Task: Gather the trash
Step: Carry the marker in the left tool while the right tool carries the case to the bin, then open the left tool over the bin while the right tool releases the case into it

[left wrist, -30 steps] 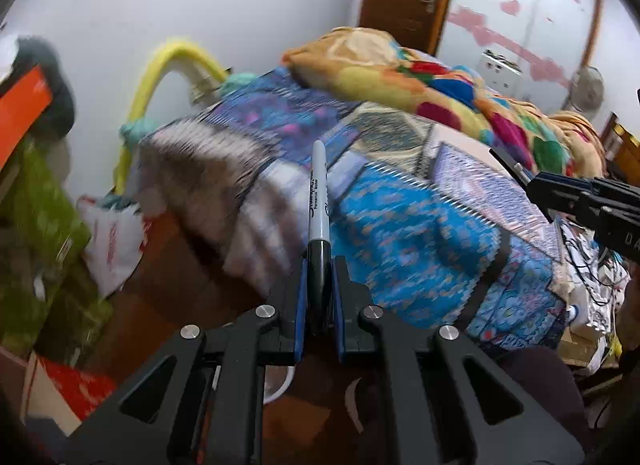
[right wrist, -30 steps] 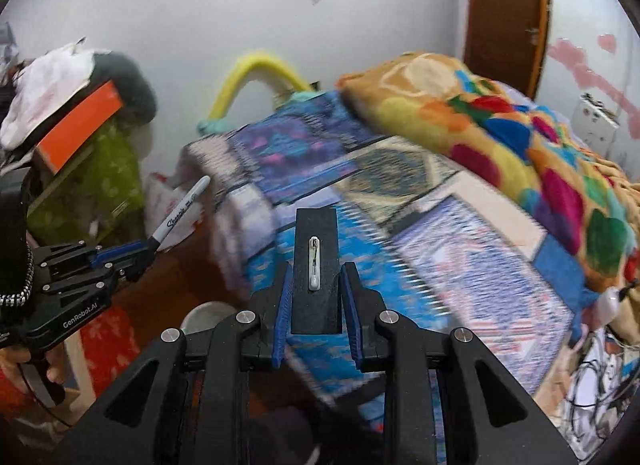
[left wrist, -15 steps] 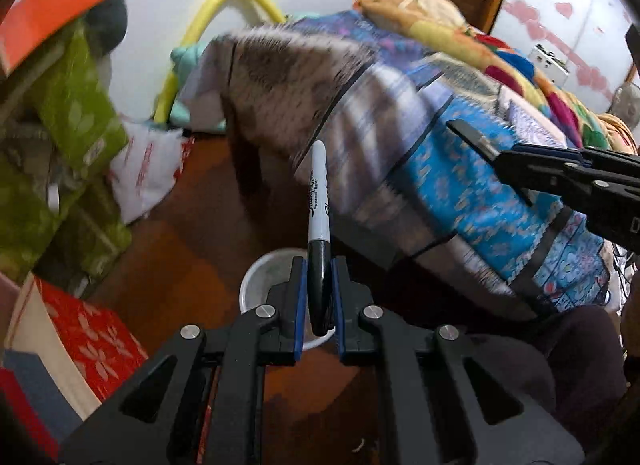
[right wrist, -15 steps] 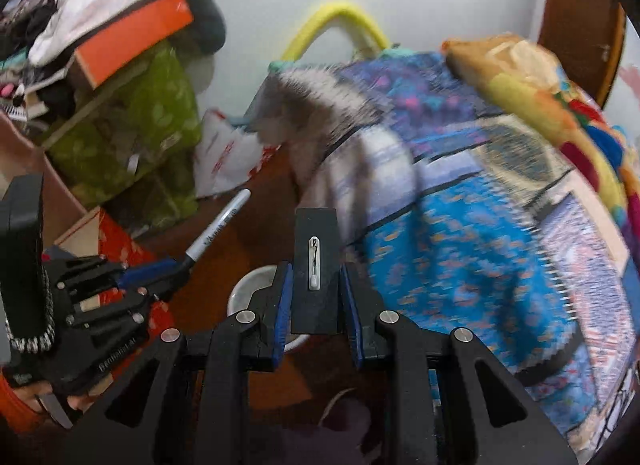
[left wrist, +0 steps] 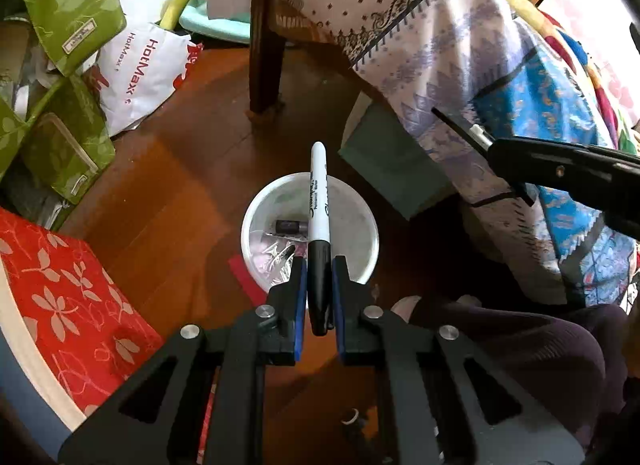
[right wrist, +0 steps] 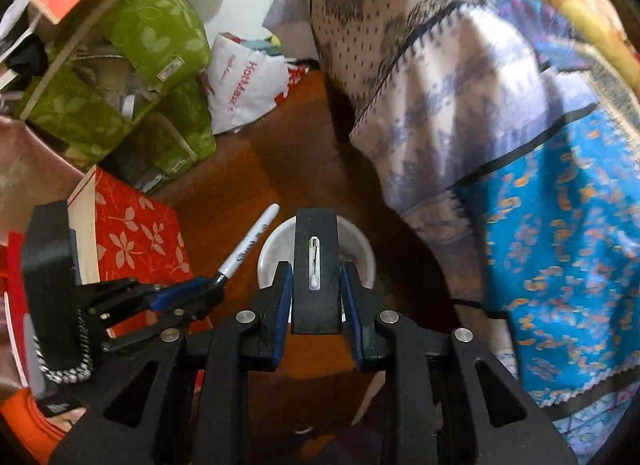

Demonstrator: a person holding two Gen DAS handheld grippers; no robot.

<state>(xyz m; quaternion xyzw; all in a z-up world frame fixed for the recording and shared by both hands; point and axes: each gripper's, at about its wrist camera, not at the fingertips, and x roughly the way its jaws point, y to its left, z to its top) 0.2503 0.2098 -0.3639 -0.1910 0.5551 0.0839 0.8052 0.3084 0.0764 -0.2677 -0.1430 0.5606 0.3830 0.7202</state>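
The left gripper (left wrist: 320,289) is clamped on a black-and-white marker (left wrist: 318,201), tip forward, right over the white bin (left wrist: 362,269), presumably so it falls in when let go. The right gripper (right wrist: 316,289) pinches a flat black card (right wrist: 315,265) with a small white pin, also above the bin. Scraps already lie inside the bin. Beyond the bin, a wooden leg (left wrist: 266,61) stands under the draped bedspread (left wrist: 420,25).
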